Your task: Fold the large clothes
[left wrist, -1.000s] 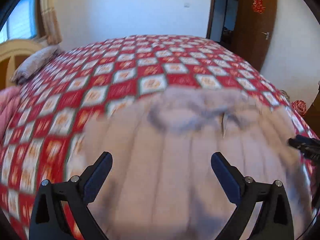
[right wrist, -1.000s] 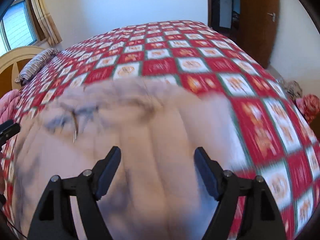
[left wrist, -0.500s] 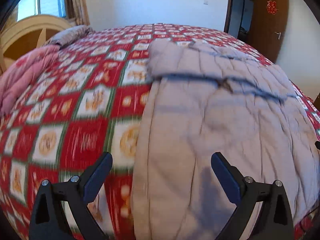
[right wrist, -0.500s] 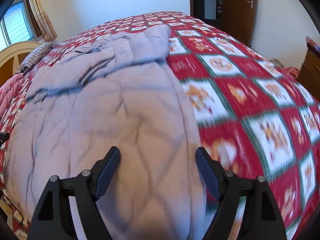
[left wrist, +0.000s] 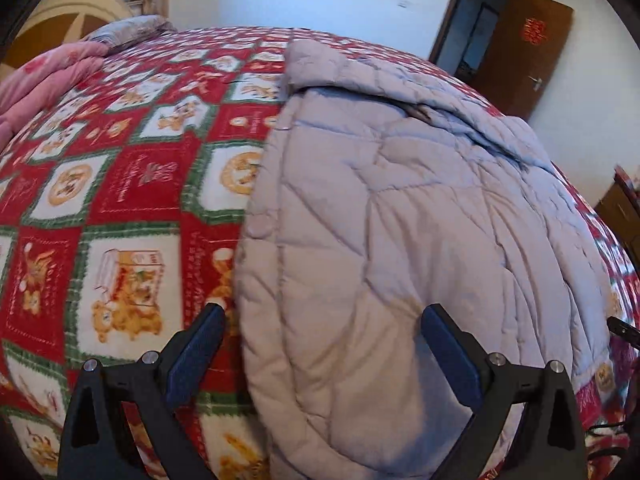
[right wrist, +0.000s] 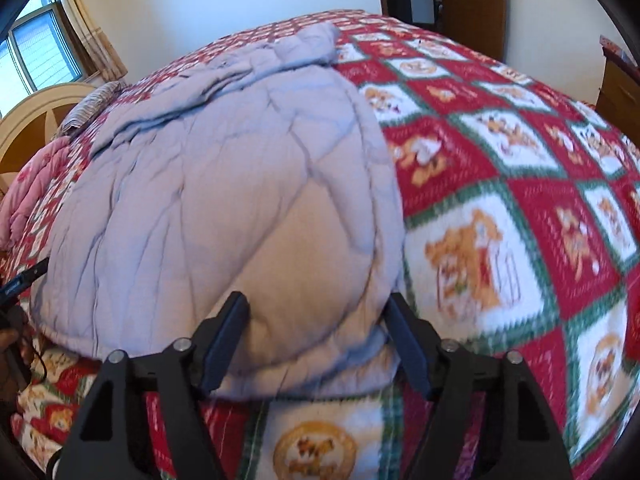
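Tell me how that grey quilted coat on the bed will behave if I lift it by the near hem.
The grey quilted coat will probably droop: it lies creased and limp over the bedspread. Its puffy stitched panels suggest padding, so it is likely light for its bulk. The right tool straddles a thick rounded hem, which may squash and slip from a shallow pinch.

both tools lower, nearer the coat (left wrist: 400, 240) hem
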